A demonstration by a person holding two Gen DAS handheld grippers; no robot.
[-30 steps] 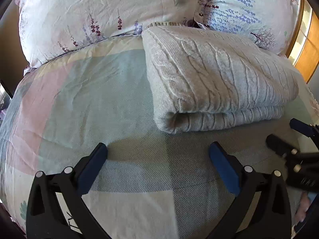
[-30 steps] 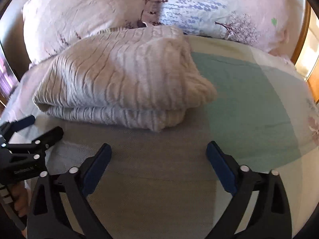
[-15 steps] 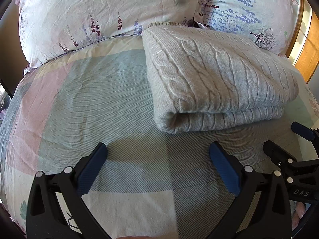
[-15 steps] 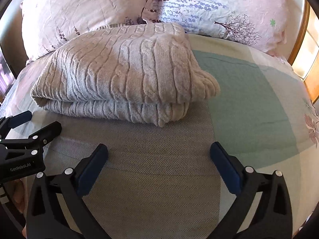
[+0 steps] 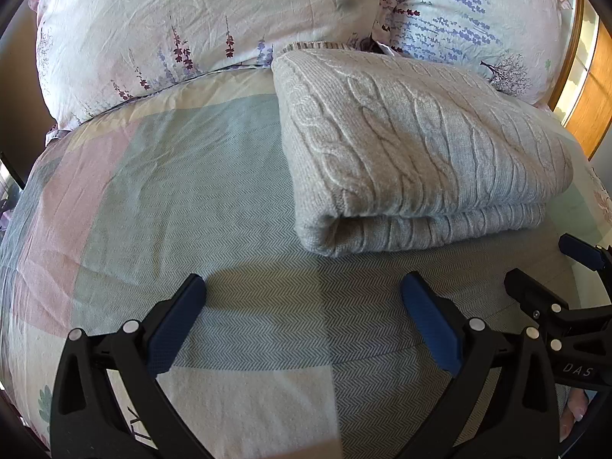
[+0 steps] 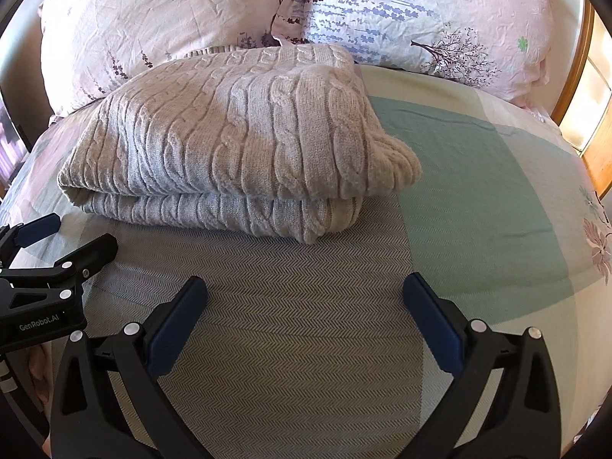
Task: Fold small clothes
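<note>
A grey cable-knit sweater (image 5: 417, 145) lies folded into a thick rectangle on the bed, its fold edge facing me. It also shows in the right wrist view (image 6: 237, 141). My left gripper (image 5: 302, 290) is open and empty, hovering over the bedspread just in front of the sweater's left corner. My right gripper (image 6: 304, 288) is open and empty, in front of the sweater's right end. Each gripper shows at the edge of the other's view: the right one (image 5: 554, 267) and the left one (image 6: 65, 241).
The bedspread (image 5: 160, 199) is a patchwork of pink, green and grey herringbone. Two floral pillows (image 5: 199, 26) (image 6: 420, 19) lean behind the sweater. A wooden bed frame (image 6: 577, 76) runs along the right.
Both grippers have drawn back slightly from the sweater and stayed open. The sweater has not moved.
</note>
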